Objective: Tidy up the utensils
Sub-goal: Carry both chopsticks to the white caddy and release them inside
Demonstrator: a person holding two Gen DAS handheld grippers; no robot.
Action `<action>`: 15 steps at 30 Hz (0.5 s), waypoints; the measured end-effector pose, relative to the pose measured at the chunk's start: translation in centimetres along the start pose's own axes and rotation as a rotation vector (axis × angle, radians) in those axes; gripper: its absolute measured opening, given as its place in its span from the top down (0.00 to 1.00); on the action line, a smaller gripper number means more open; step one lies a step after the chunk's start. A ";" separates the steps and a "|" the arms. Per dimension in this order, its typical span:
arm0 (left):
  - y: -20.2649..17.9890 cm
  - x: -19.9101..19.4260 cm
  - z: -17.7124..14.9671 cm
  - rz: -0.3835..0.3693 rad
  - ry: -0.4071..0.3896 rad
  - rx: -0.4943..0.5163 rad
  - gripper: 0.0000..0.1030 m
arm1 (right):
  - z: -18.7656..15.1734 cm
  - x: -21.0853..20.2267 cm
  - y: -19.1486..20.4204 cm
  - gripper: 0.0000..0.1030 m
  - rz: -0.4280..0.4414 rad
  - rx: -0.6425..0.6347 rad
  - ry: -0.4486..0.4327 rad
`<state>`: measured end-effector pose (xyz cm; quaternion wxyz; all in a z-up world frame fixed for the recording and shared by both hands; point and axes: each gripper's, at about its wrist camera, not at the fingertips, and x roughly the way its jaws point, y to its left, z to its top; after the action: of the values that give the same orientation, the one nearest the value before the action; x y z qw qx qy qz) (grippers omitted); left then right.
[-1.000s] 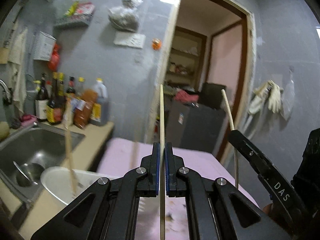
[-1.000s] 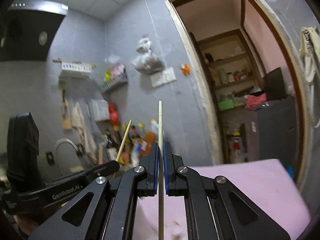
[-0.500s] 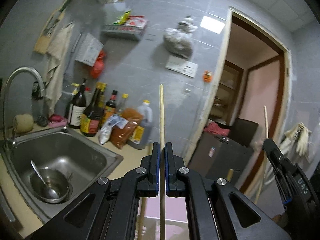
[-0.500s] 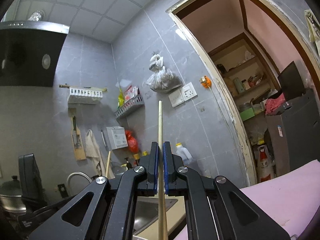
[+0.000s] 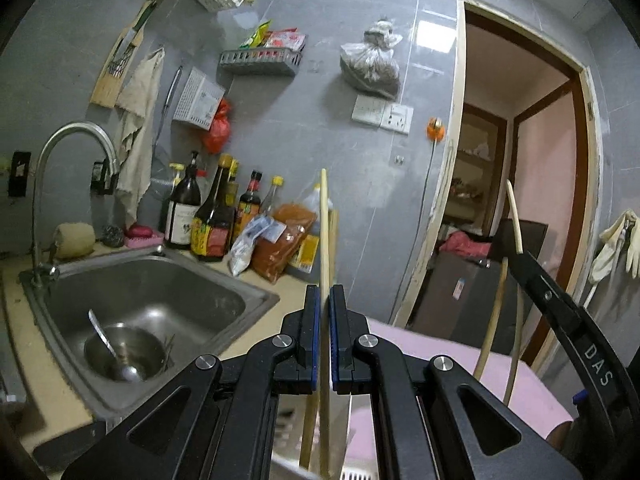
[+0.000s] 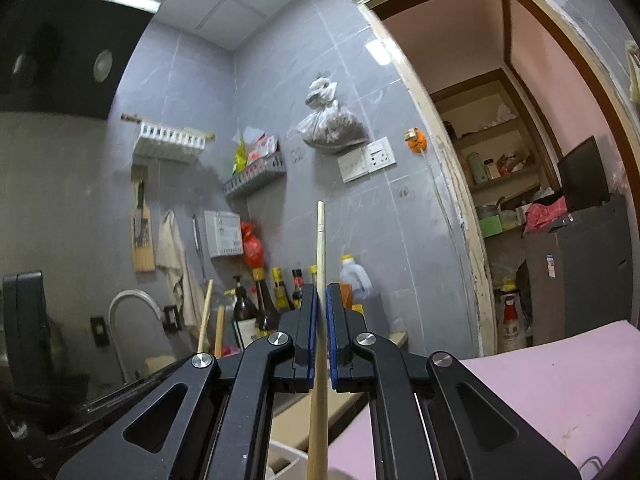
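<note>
Left claw (image 5: 325, 300): clenched on one chopstick (image 5: 324, 232), pads tight on both sides of the shaft. Right claw (image 6: 321, 300): likewise clenched on a second chopstick (image 6: 320, 248). Right claw also seen at the right edge of the left view, stick tip poking up past it.

Change over last sec: both cams have tilted up and swung left. Left view earlier showed the pink tabletop (image 5: 532, 384) and a white bowl w/ a stick in it; now it shows the full sink (image 5: 160, 300), faucet (image 5: 76, 152) and sauce bottles (image 5: 212, 220). Right view has risen toward wall and ceiling, then dropped slightly. Grips unchanged throughout. Judgement: both sticks lifted clear and in carry phase, prob. headed for a holder; destination not identifiable.

Orientation: each stick's long axis runs along its claw's fingers, approx. upright in frame, one end well above the fingertips, the other running down out of frame below the pads. Left stick stands in front of the bottles; a blurred second shaft sits beside it low down, identity unclear. A white rim (image 6: 288, 456) shows below the right claw, too cropped to name.
</note>
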<state>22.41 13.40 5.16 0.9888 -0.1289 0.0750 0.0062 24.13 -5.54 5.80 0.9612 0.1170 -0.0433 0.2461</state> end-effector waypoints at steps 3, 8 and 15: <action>0.1 0.0 -1.1 0.011 0.030 -0.007 0.97 | -0.5 -0.1 0.3 0.97 0.012 -0.024 0.027; -0.5 -0.2 -1.8 0.015 0.066 0.030 0.97 | -1.1 -0.5 0.2 0.97 0.029 -0.037 0.078; -0.4 -0.3 -2.0 -0.037 0.165 0.011 0.96 | -1.1 -1.5 0.1 0.96 0.029 -0.036 0.166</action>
<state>21.82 12.49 3.38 0.9799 -0.1247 0.1540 -0.0233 22.80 -5.90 4.53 0.9597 0.0783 0.0306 0.2681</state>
